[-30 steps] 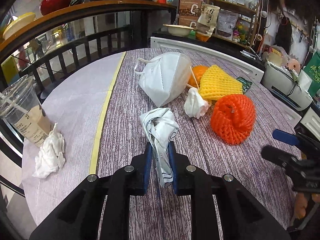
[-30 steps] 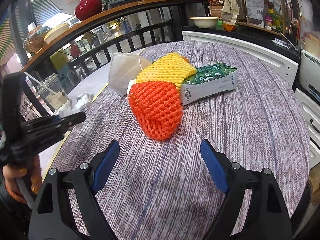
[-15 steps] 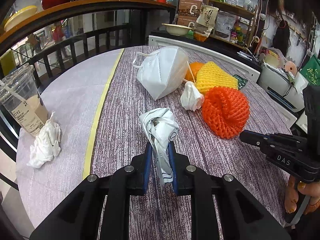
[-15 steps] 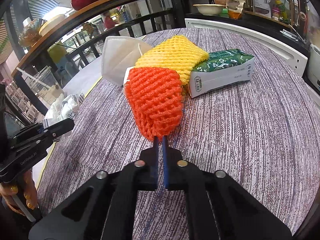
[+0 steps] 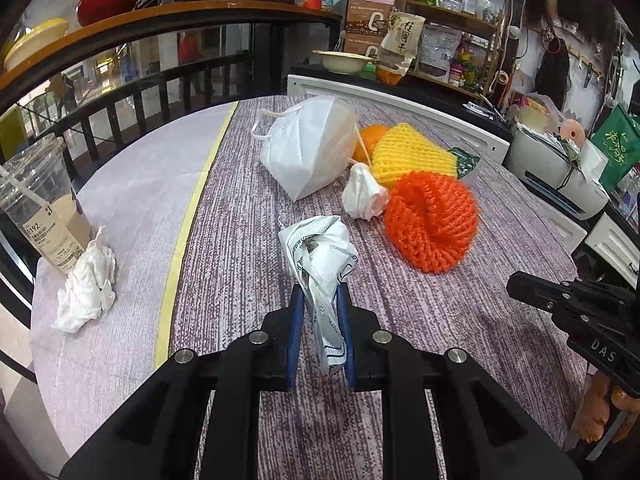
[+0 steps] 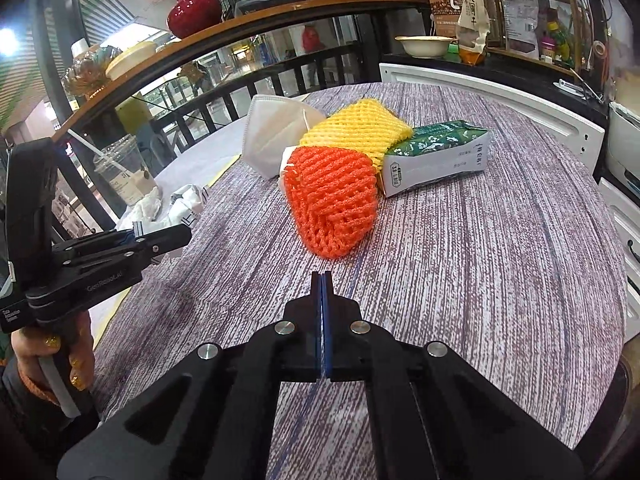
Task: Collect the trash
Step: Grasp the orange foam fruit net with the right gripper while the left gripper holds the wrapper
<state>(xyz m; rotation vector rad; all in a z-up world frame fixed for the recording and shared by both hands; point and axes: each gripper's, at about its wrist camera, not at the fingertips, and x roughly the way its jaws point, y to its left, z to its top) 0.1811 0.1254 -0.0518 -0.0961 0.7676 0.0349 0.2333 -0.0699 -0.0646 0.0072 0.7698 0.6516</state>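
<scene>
Evidently to carry it off as trash, the left gripper (image 5: 320, 312) clamps a crumpled white printed paper wrapper (image 5: 320, 248) above the purple-streaked counter (image 5: 420, 320), while the right gripper (image 6: 322, 280), pinched closed on nothing, sits just short of the orange foam fruit net (image 6: 332, 204).

**Rig look**

Both grippers: matte black frames w/ silver screws, blue pads on fingers (image 5: 295, 312). Left gripper (image 6: 138, 236) bears white lettering; right gripper (image 5: 520, 282) reads "DAS". Hand (image 6: 60, 360), lower left: gold glitter nails, orange cuff.
</scene>
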